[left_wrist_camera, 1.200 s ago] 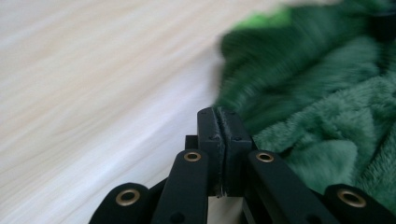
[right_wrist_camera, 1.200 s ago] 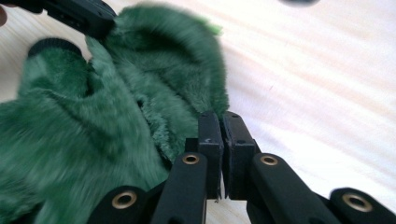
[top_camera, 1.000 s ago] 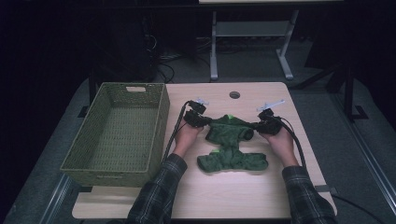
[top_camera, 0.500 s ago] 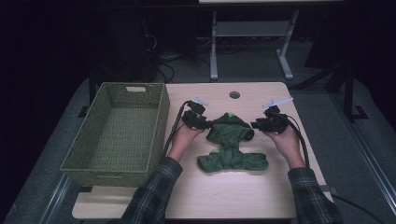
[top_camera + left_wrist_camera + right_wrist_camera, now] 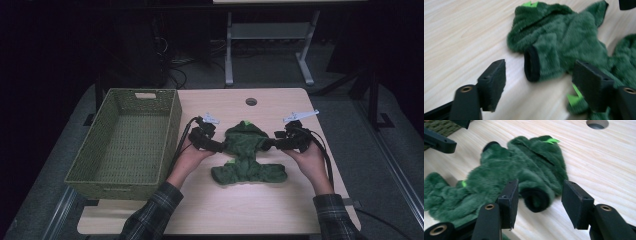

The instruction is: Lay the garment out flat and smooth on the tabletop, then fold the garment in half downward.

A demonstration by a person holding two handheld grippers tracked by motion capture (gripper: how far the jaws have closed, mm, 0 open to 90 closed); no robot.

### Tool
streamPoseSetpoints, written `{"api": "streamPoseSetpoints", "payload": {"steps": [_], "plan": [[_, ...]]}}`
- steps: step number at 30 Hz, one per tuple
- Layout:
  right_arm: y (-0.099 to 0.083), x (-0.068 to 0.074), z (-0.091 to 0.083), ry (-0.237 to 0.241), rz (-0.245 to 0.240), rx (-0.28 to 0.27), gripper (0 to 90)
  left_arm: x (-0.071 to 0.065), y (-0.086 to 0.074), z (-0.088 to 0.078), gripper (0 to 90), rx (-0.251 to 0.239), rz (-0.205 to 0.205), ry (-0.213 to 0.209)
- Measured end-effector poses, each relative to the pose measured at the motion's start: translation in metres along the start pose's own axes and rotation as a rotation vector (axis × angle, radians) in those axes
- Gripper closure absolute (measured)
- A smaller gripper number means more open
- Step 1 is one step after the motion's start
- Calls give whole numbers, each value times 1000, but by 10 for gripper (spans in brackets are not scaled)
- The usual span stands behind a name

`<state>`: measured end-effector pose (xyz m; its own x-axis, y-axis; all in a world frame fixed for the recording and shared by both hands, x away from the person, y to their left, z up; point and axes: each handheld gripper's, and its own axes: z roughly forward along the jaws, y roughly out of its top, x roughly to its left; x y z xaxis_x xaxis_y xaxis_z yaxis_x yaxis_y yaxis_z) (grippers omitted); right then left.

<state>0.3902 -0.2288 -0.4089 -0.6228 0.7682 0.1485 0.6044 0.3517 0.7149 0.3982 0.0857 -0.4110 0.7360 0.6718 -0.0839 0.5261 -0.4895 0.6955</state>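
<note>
The left gripper stands released, its two black jaws having just been opening, with the black-cuffed left sleeve of the fuzzy dark-green hooded plush garment lying between them but untouched. The right gripper is likewise let go, its jaws having just spread apart around the other rolled sleeve cuff, and the pads do not press on it. The garment lies flat near the middle of the pale wooden table, hood toward the far edge with bright green spikes showing, sleeves out to either side, lower part bunched toward the person. The olive-green woven basket sits just left of it, with nothing inside. By my judgement the spreading-out is done; any folding and the move into the basket remain.
</note>
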Motion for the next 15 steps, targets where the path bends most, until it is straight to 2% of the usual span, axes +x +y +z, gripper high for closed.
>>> {"api": "streamPoseSetpoints", "payload": {"steps": [4,6,7,11,12,15], "plan": [[-1,8,-3,19,-16,-9,464,-6,-8,-11,176,10,14,-4],[-1,11,-5,22,-18,-12,464,-8,-11,-14,164,5,14,-3],[-1,16,-8,35,-19,-26,464,-13,-17,-18,159,-8,11,-11],[0,22,-9,54,-31,-43,465,-21,-28,-19,139,9,27,-21],[1,27,-8,66,-39,-48,465,-25,-34,-20,135,13,26,-40],[1,32,-5,79,-50,-49,465,-31,-42,-22,135,18,34,-39]]}}
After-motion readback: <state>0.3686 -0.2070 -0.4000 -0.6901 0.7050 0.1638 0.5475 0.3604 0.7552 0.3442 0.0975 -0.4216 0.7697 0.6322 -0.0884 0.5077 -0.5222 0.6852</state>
